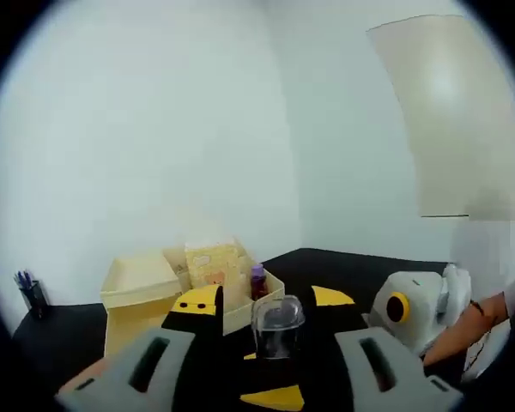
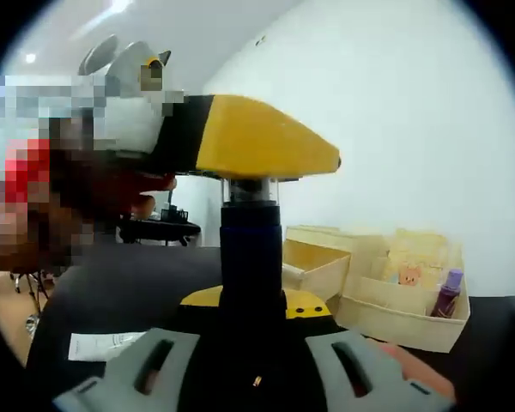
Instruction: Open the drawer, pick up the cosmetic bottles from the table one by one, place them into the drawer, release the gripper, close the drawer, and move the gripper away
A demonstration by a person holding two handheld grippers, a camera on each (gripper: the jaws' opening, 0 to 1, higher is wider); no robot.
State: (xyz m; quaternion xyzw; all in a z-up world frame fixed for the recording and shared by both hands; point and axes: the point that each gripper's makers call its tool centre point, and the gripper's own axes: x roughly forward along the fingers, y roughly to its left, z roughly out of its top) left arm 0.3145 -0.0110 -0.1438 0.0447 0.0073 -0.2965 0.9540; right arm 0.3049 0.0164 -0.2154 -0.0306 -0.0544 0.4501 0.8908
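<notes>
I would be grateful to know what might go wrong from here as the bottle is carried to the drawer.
1. The left claw seems to hold the dark bottle by its clear cap alone. The cap might slip or pull off, dropping the bottle onto the black table.
2. The bottle's body hangs below the claw, so it could knock the front of the open drawer on the way in.

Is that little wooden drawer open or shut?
Open: the drawer juts out from the organizer, its hollow inside showing.
</notes>
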